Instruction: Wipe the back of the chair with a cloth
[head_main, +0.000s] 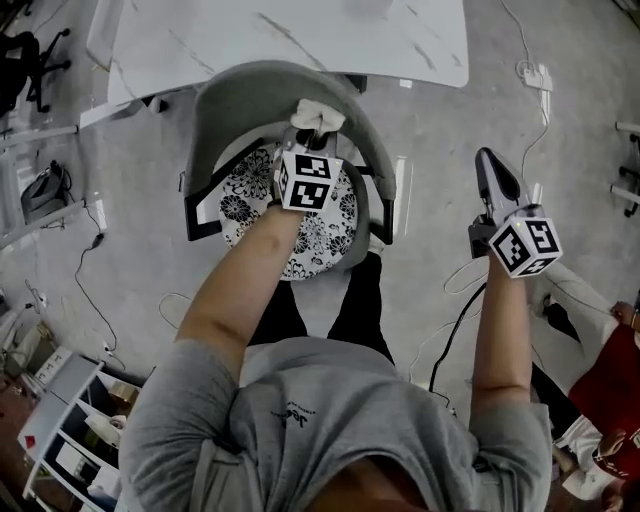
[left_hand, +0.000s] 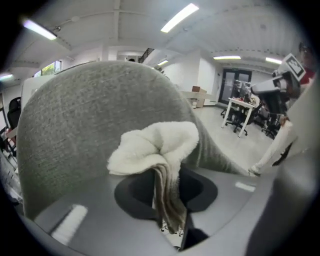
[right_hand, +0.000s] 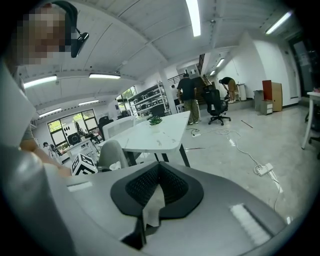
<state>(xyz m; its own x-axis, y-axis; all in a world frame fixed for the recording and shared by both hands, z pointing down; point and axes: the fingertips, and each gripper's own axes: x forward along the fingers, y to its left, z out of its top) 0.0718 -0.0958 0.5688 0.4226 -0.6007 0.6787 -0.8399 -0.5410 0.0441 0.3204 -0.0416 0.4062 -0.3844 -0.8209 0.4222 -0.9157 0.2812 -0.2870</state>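
Left tool (head_main: 312, 132) clamped on cloth (left_hand: 155, 145); right tool (head_main: 487, 158) seemingly closed.

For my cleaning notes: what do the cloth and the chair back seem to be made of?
The cloth looks like white terry or fleece, soft and matte: its surface is fluffy and nubby. The chair back seems covered in grey woven fabric, matte: a fine speckled weave shows.

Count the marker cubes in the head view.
2. A cube rides the left gripper over the chair; another cube rides the right gripper over the floor. None seems hidden.
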